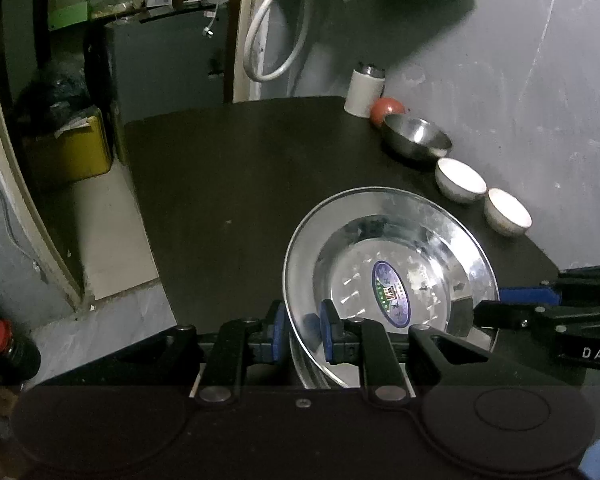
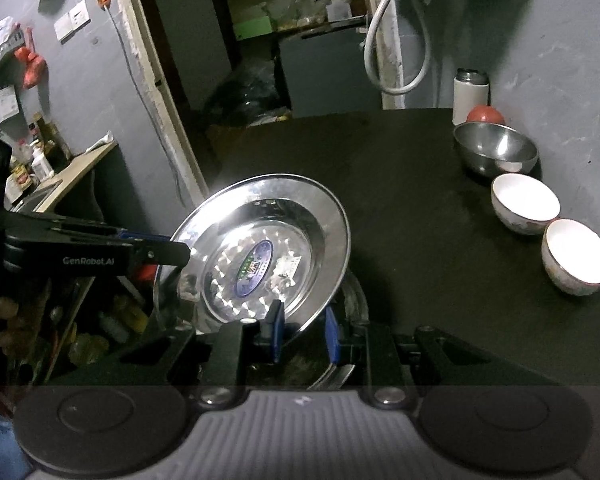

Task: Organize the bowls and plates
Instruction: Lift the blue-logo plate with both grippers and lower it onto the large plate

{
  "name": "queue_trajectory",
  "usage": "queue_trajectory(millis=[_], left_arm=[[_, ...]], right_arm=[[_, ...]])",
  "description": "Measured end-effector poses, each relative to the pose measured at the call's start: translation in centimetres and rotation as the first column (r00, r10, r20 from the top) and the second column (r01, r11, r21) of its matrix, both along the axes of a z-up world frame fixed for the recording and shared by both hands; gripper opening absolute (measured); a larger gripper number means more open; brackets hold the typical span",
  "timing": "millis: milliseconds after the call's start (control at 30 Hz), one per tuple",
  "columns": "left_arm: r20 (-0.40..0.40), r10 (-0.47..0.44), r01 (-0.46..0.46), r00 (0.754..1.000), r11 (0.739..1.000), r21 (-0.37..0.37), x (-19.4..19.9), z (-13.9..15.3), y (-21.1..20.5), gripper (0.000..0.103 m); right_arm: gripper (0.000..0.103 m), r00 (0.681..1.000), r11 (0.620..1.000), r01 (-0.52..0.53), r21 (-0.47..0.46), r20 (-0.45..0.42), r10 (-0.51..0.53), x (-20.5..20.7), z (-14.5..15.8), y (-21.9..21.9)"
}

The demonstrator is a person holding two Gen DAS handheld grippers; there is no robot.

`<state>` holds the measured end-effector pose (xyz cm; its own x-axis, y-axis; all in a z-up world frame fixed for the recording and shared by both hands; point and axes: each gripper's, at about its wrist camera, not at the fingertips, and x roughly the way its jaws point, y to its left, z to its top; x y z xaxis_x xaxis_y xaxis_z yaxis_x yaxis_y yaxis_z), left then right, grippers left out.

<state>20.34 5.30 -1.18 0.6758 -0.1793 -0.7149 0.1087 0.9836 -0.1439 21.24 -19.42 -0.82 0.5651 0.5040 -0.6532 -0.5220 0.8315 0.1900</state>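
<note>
The steel plate (image 1: 388, 264) (oval sticker at its centre) hung tilted above the dark worktop (image 1: 228, 184), its rim clamped in the jaws of both the left gripper (image 1: 303, 334) and the right gripper (image 2: 303, 332). Beyond the jaws, a steel bowl (image 2: 495, 152) and two white bowls (image 2: 525, 202) lined the wall.

So the steel plate (image 1: 388, 264) sits at the near edge of the table (image 1: 240, 184), held up off it at a tilt – left gripper (image 1: 303, 326) pinches its near-left rim, right gripper (image 2: 303, 330) clamps the rim on the opposite side. Along the table's right edge by the wall there's a row going back: two small bowls (image 2: 576, 256) (image 2: 525, 204), then the steel bowl (image 2: 496, 152), a ball (image 2: 485, 114) behind it – and a canister (image 2: 471, 96) at the far corner.
</note>
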Motion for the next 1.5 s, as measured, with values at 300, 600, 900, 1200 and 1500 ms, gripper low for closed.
queue_trajectory(millis=[300,600,900,1200,1500], left_arm=[[-0.047,-0.033,0.034,0.998,0.999,0.021,-0.7,-1.0,-0.6,0.02],[-0.074,-0.05,0.052,0.996,0.998,0.032,-0.7,-1.5,-0.9,0.021],[-0.095,-0.053,0.056,0.994,0.998,0.034,-0.7,-1.7,-1.0,0.022],[-0.112,-0.058,0.062,0.992,0.998,0.033,-0.5,-2.0,-1.1,0.024],[-0.116,-0.059,0.063,0.991,0.998,0.029,-0.4,-2.3,-1.0,0.025]], right_arm=[[0.025,0.998,1.0,-0.013,-0.028,-0.054,0.012,-0.2,-0.6,0.0],[0.025,0.996,0.999,-0.004,-0.037,-0.094,0.0,0.0,-1.0,-0.1],[0.026,0.994,0.999,-0.005,-0.037,-0.114,0.001,0.1,-1.3,-0.1],[0.026,0.993,0.999,-0.005,-0.04,-0.117,0.001,0.3,-1.4,0.1],[0.027,0.993,0.999,-0.006,-0.053,-0.116,0.0,0.4,-1.4,0.5]])
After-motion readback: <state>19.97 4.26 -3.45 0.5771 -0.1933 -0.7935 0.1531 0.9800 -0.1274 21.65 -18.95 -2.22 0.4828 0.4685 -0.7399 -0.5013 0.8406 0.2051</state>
